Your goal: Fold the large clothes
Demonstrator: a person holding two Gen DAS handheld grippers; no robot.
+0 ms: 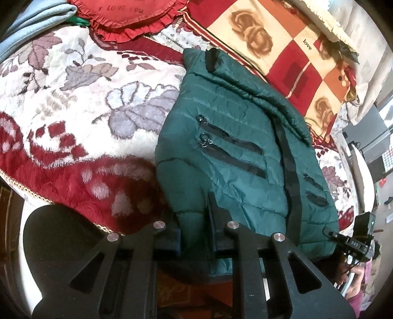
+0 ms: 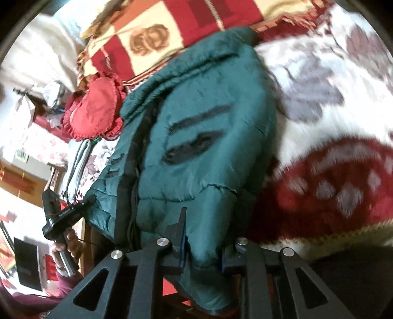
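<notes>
A dark green puffer jacket (image 1: 235,137) with black zip pockets lies front-up on the bed, collar toward the far pillows. My left gripper (image 1: 194,222) is shut on the jacket's near hem at its left corner, with green fabric pinched between the pads. My right gripper (image 2: 203,247) is shut on the hem at the other corner of the jacket (image 2: 196,137), and a fold of fabric hangs down between its fingers. In the left wrist view the right gripper's body (image 1: 358,235) shows at the jacket's right edge. In the right wrist view a hand (image 2: 66,247) holds the left gripper's handle.
A red and white floral blanket (image 1: 73,86) covers the bed, and its near edge runs just below the hem. A red heart-shaped cushion (image 1: 127,14) and a checked red and cream pillow (image 1: 282,49) lie at the head. Folded pale blue cloth (image 1: 32,22) sits at the far left.
</notes>
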